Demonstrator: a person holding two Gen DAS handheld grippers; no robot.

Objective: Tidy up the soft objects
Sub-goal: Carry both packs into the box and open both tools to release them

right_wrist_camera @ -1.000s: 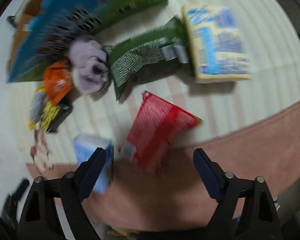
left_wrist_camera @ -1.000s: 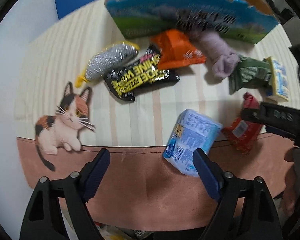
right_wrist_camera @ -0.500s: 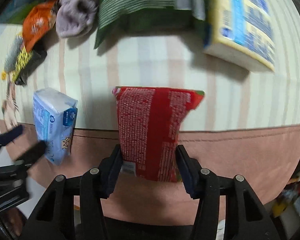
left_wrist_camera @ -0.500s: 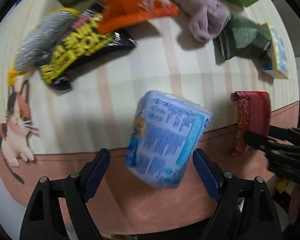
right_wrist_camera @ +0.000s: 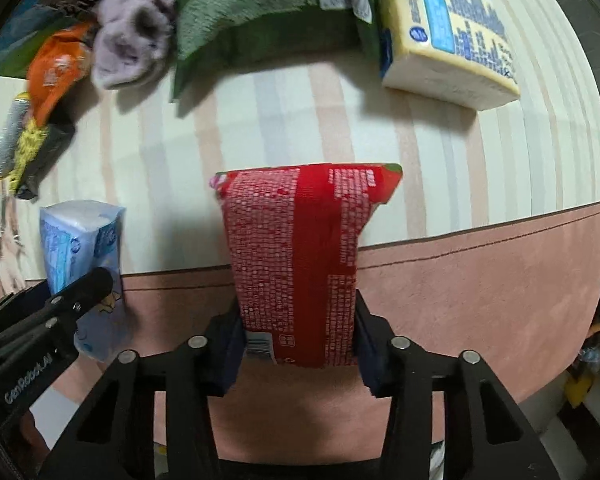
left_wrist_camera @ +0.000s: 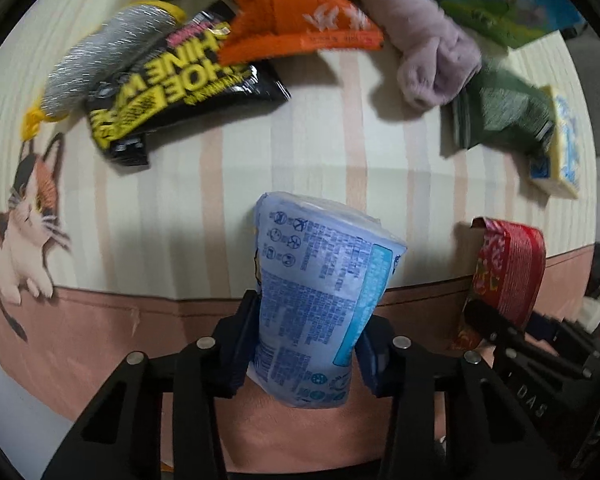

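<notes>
Two packs are in your grip: your left gripper (left_wrist_camera: 306, 344) has just closed and pinches the blue pack (left_wrist_camera: 320, 304), and your right gripper (right_wrist_camera: 298, 344), jaws just closing, clamps the red pack (right_wrist_camera: 300, 256). Both packs straddle the mat's (right_wrist_camera: 480, 288) pink border.

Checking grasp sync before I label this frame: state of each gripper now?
Left gripper: jaws just closed, shut on the blue tissue pack.
Right gripper: jaws have been closing, pads pressing the red snack bag.
</notes>
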